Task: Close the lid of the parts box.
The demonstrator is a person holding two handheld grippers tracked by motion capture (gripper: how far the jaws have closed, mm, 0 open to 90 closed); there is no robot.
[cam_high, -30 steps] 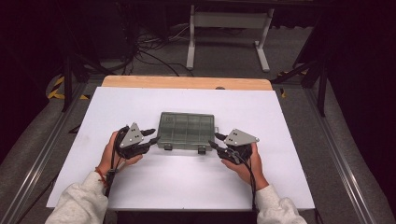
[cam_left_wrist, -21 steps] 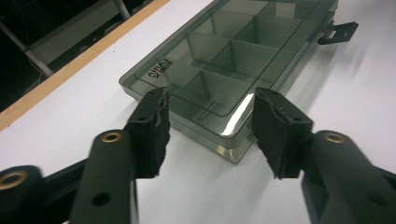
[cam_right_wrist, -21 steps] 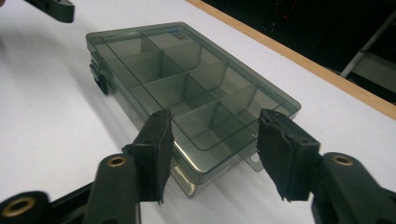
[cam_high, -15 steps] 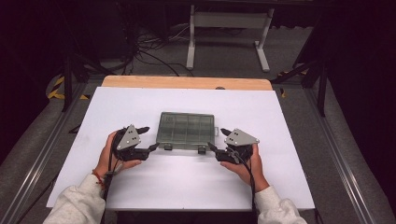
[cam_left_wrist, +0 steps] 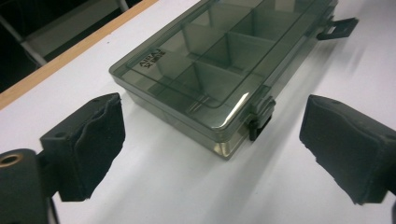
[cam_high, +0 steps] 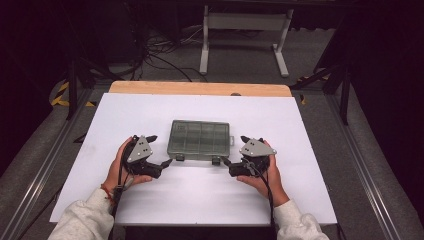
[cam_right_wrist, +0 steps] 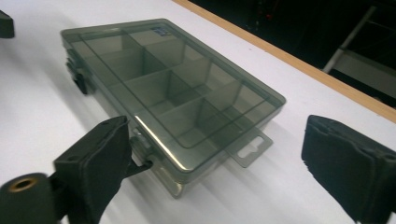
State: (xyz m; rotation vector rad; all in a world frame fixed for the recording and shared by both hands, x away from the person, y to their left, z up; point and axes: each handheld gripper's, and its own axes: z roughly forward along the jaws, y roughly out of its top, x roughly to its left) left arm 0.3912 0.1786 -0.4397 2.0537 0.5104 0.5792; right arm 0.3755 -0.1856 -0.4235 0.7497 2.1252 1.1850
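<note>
High view: left gripper (cam_high: 161,149) and right gripper (cam_high: 233,149) rest low on white table (cam_high: 310,150), hands behind, jaws pointing inward at compartment box (cam_high: 200,139) lying closed between them. Both jaws just opened wide, released, nothing pinched. Box corner sits ahead of each gripper. Lid lettering embossed, unreadable.

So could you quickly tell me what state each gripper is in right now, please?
Left gripper: open, jaws just opened, holding nothing.
Right gripper: open, jaws just opened, holding nothing.
</note>
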